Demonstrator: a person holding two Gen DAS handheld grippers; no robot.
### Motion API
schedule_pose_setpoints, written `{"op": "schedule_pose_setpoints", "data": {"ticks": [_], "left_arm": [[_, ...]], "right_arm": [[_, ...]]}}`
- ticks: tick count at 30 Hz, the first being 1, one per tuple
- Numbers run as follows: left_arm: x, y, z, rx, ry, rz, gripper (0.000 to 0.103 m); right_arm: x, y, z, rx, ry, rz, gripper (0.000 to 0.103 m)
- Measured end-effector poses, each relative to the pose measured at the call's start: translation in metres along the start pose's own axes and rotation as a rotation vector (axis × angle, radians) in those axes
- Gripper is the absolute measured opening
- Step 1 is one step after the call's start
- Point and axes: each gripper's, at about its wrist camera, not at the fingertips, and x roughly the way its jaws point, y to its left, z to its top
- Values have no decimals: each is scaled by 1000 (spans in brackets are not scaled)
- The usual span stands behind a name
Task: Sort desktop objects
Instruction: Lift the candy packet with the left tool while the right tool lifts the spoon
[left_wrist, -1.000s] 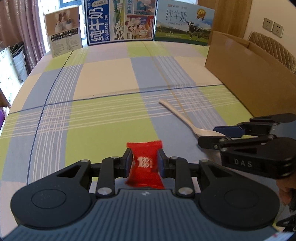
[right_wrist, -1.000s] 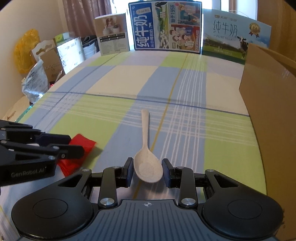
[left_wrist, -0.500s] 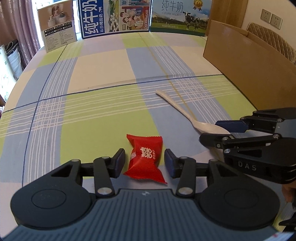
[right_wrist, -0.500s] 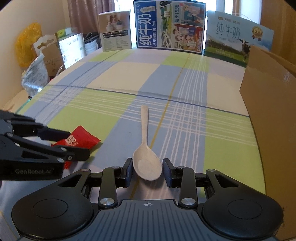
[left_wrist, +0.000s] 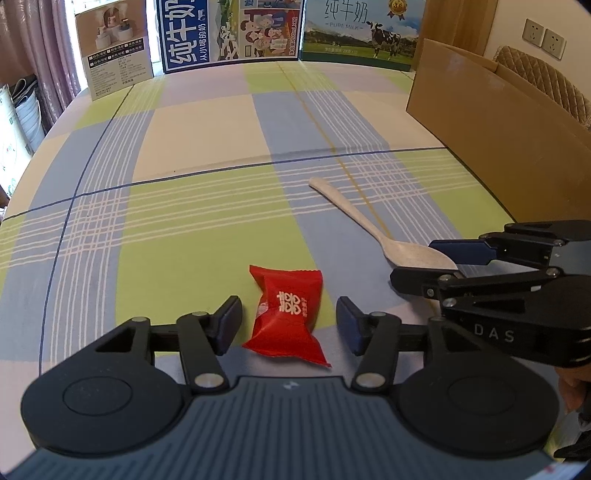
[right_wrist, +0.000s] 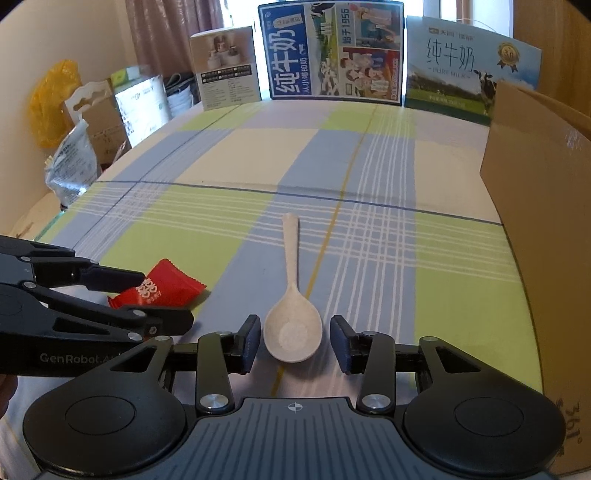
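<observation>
The red candy packet lies flat on the table, between the fingers of your left tool, which stand apart with a gap on each side of the wrapper. Nothing is gripped. The pale spoon lies just to the right of it, bowl toward you and handle pointing away, with its bowl between the spread fingers of your right tool, also untouched.

Watch the packet first. It is a thin, slippery pillow wrapper lying skewed to the fingers, so if you close too high you will likely pinch only a crimped end or squeeze it out forward. Get low and square to it before you close.

The spoon bowl is rounded and shallow. Pads closing on its curved rim could make it slip out or tip the handle up, and a grip at the bowl leaves the long handle free to swing.

Your two tools sit very near each other; the right tool's fingers reach close to the packet, so a sideways correction by either hand could knock the other's object or clash the tools.

The cardboard box stands on the right side of the table. If that is the destination, its tall wall could catch the spoon handle on a low carry.
</observation>
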Motion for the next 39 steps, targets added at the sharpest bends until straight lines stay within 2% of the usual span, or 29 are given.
{"op": "schedule_pose_setpoints", "data": {"ticks": [8,10,15,16,18,21,26,39], "left_arm": [[2,0,1,0,-1,5,51],[2,-1,1,1,-2,8,51],[3,-1,0,10,-1,11,49],[2,-2,0,16,-1,17,46],[2,-2,0,33,-4,18,30],[0,0,1,11,-3,-6,24],[-2,-3,1,8,-8,-28,22],[-18,-6,16,3,-74,-26,22]], "right_arm": [[2,3,1,-17,1,-13,39],[2,5,1,-30,4,-28,30],[2,5,1,-27,6,-31,30],[2,5,1,-26,5,-31,30],[2,5,1,-25,3,-31,30],[-2,7,2,-36,-19,-40,30],[-4,6,5,-28,-36,-44,30],[-17,2,12,-12,-88,-41,30]]}}
